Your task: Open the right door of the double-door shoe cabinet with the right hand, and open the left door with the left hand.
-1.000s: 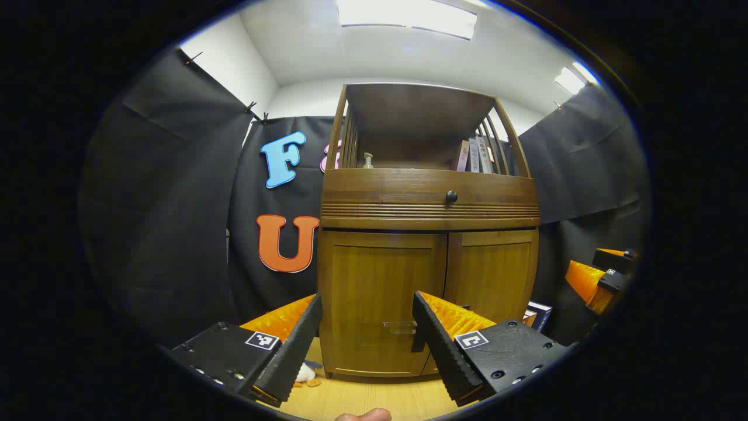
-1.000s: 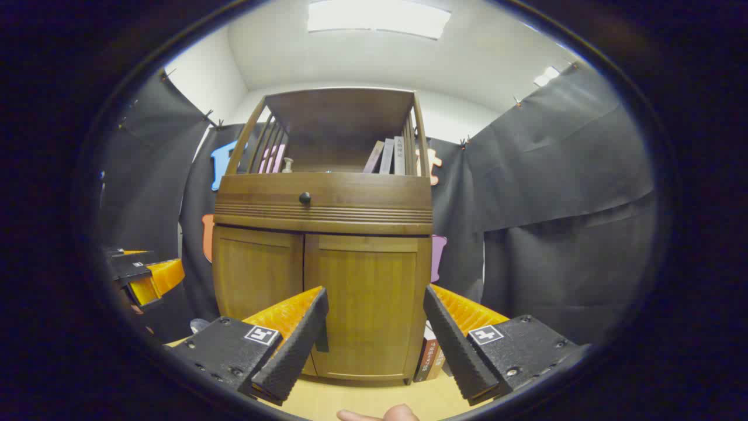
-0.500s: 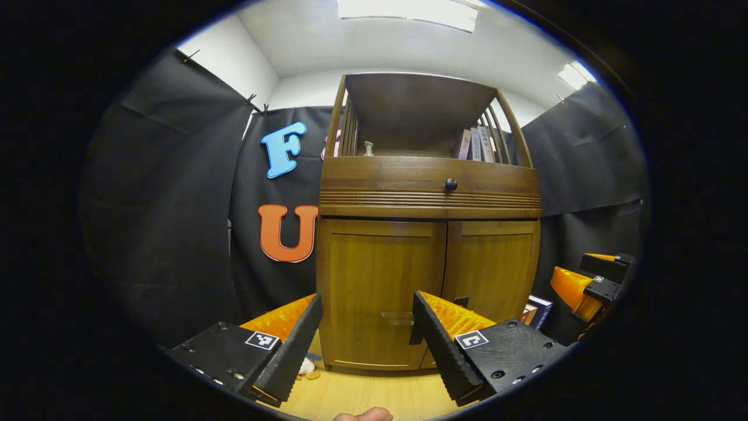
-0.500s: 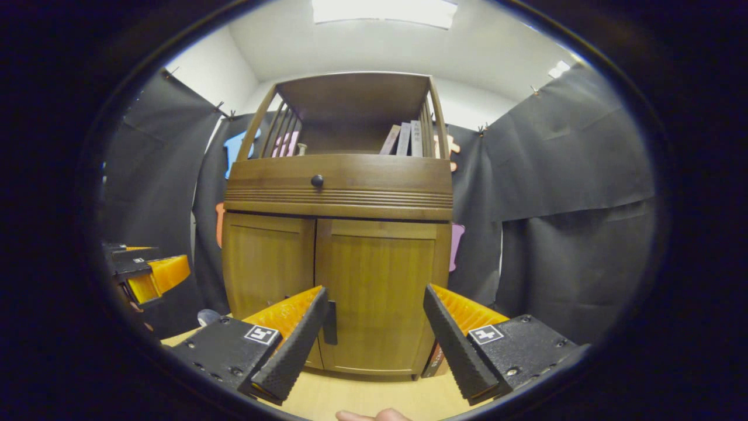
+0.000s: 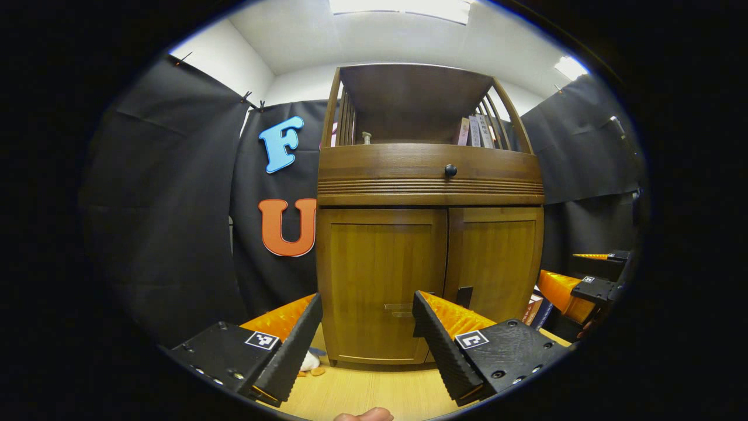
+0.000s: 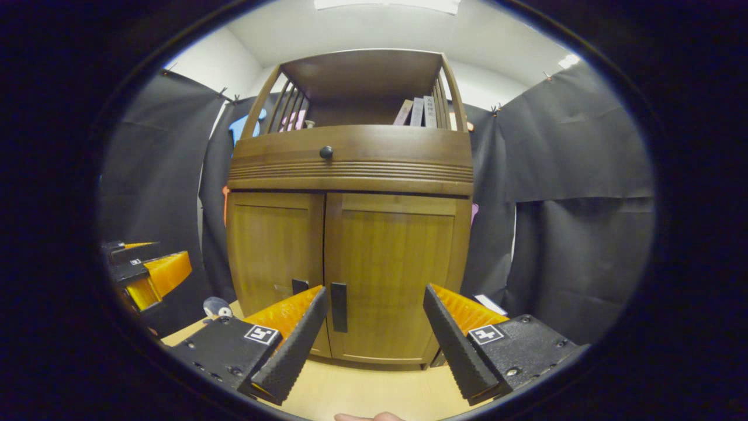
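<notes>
left gripper (image 5: 365, 336) and right gripper (image 6: 374, 330): jaws wide, holding nothing, both short of the shoe cabinet (image 6: 350, 169). left door (image 5: 380, 275) and right door (image 6: 391, 275) closed.

My left gripper view looks from low down, tilted up, straight at the cabinet (image 5: 429, 234) front w/ its left door (image 5: 383, 286) dead ahead, fairly near, my own fingers at the bottom. My right gripper view is also low & angled up but sits a bit closer, facing the right door (image 6: 391, 280). Both share the whole cabinet front, both doors, the top shelf & wood floor (image 6: 362, 392); each catches my other gripper at its edge.
</notes>
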Motion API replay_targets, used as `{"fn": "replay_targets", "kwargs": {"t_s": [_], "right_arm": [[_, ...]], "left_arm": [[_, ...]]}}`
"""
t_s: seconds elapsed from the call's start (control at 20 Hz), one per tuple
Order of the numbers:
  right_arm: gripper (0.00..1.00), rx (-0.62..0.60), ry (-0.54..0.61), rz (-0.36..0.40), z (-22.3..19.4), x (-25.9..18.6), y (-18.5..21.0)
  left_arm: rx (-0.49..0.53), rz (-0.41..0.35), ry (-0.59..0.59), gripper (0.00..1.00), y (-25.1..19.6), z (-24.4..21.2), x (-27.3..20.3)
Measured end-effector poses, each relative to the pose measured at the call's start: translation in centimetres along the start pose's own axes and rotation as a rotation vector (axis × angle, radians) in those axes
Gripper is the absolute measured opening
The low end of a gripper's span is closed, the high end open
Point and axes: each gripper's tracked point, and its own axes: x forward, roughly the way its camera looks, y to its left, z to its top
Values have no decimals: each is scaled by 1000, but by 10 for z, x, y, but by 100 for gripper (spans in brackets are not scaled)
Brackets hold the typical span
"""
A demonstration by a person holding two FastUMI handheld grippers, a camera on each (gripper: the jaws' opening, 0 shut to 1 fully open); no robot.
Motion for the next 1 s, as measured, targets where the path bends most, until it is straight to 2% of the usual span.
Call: {"fn": "replay_targets", "kwargs": {"t_s": [0.2,0.25,0.3,0.35,0.4,0.45,0.6,0.75,1.0], "right_arm": [[100,35,71,25,-21,26,12],[100,45,93,32,-27,33,14],[100,49,113,36,-31,42,16],[100,50,131,36,-36,51,18],[100,48,147,34,-42,60,20],[100,48,154,38,-45,68,24],[99,46,176,69,-56,93,42],[96,33,226,63,-73,114,55],[84,30,232,66,-86,157,69]], "left_arm": [[35,11,-1,94,1,-2,1],[42,16,-1,100,2,-2,0],[50,26,3,94,4,-3,-1],[58,42,7,94,9,-4,-2],[61,59,11,100,14,-6,-6],[58,78,14,96,21,-7,-10],[49,129,21,96,38,-10,-18],[47,185,35,96,57,-14,-26],[42,250,47,96,76,-17,-35]]}}
